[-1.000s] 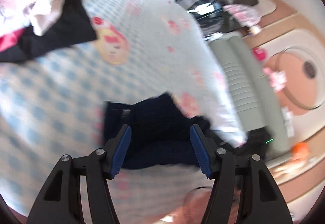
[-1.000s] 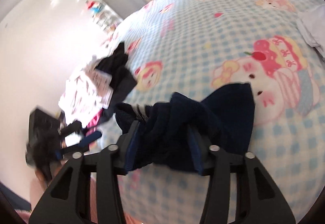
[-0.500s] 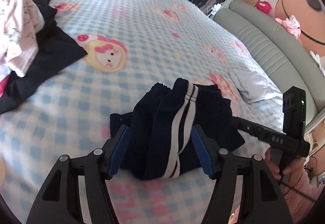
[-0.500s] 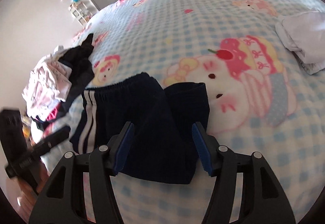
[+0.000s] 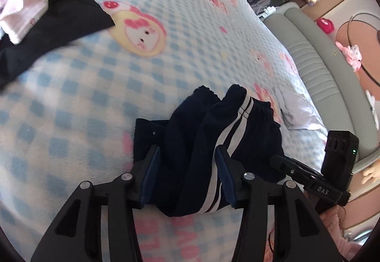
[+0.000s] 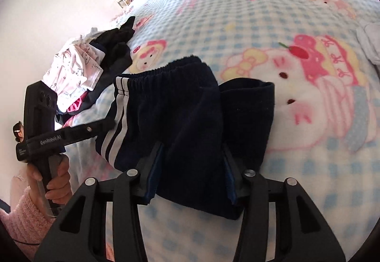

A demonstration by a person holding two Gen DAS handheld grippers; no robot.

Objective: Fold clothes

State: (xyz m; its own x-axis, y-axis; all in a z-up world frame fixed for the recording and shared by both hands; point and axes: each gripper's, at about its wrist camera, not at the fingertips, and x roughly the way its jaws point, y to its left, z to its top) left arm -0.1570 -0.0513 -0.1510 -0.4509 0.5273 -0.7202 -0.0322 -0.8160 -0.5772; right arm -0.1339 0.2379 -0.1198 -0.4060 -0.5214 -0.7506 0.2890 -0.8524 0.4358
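Note:
Navy shorts with white side stripes (image 5: 209, 143) lie bunched on the checked cartoon blanket (image 5: 95, 86). My left gripper (image 5: 187, 171) is open, its blue pads on either side of the striped edge. In the right wrist view the shorts (image 6: 190, 124) lie folded over, waistband to the far left. My right gripper (image 6: 193, 171) is open with the near edge of the shorts between its pads. Each gripper shows in the other's view: the right one (image 5: 315, 176), the left one (image 6: 59, 136).
A pile of pink-white and black clothes (image 5: 35, 0) lies at the far left, also in the right wrist view (image 6: 90, 67). A folded white garment (image 5: 296, 112) lies right of the shorts. A grey padded headboard (image 5: 320, 67) borders the bed.
Both grippers have moved in closer to the shorts, so the cloth now lies between their pads. The shorts stay bunched on the blanket in much the same place.

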